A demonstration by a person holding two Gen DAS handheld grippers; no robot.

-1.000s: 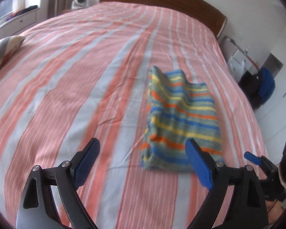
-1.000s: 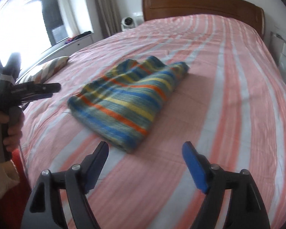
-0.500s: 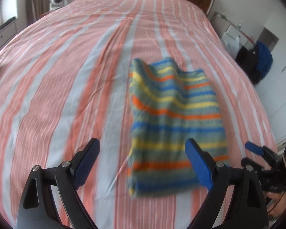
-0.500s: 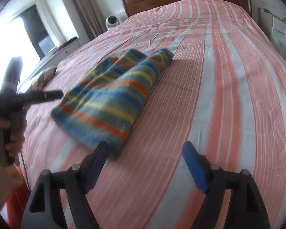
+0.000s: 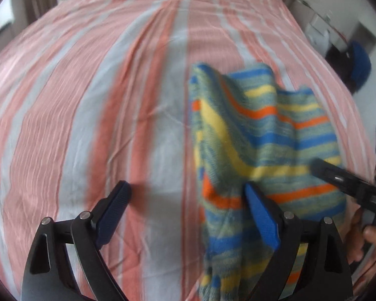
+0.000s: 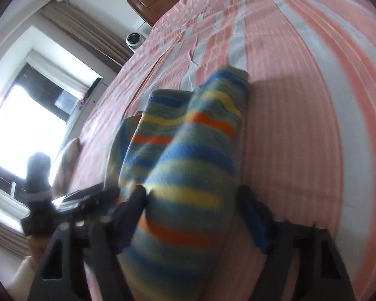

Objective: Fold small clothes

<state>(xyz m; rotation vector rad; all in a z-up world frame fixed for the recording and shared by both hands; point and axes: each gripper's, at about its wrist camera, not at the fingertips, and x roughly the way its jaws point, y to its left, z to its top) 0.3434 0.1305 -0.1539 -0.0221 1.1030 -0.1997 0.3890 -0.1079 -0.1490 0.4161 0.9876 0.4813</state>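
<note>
1. Lying on the pink-and-white striped bed (image 5: 143, 115), the folded striped knit garment (image 5: 263, 135) sits toward 3 o'clock in the left wrist view, its near end reaching the lower edge.
2. The left claw (image 5: 188, 215) hangs over the sheet with its fingers wide apart; the one at 5 o'clock overlaps the garment's near left edge, nothing gripped.
3. The right claw (image 6: 190, 215) is closing, the garment's near end bunched between its fingers (image 6: 131, 213); whether the pads press yet is too blurred to tell.
</note>
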